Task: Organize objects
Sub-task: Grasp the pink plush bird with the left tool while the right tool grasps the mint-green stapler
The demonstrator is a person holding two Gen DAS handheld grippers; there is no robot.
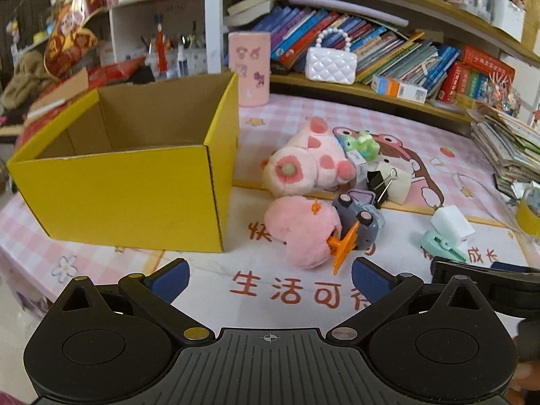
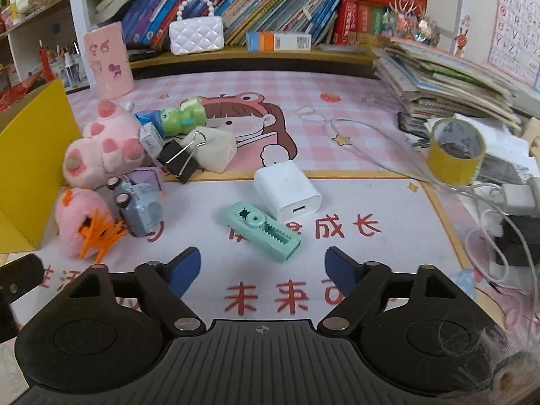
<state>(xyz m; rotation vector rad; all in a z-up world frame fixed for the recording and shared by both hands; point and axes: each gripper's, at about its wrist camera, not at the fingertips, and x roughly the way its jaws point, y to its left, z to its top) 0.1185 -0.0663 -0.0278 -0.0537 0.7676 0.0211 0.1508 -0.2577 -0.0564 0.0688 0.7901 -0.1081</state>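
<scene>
An open yellow cardboard box (image 1: 128, 195) stands at the left of the desk mat, nothing visible inside. Beside it lies a heap: two pink plush toys (image 1: 303, 229) (image 2: 101, 148), a grey toy car (image 1: 361, 219) (image 2: 138, 209), an orange hair claw (image 1: 344, 243), a black binder clip (image 2: 179, 158) and a green frog toy (image 2: 182, 116). A mint correction tape (image 2: 266, 231) and a white charger (image 2: 287, 190) lie apart. My left gripper (image 1: 270, 280) is open, short of the heap. My right gripper (image 2: 263, 266) is open just before the correction tape, nothing between its fingers.
A pink cylinder holder (image 1: 249, 67) stands behind the box. A yellow tape roll (image 2: 455, 152), cables and a stack of booklets (image 2: 445, 77) crowd the right side. A white quilted purse (image 2: 195, 33) and books fill the shelf at the back.
</scene>
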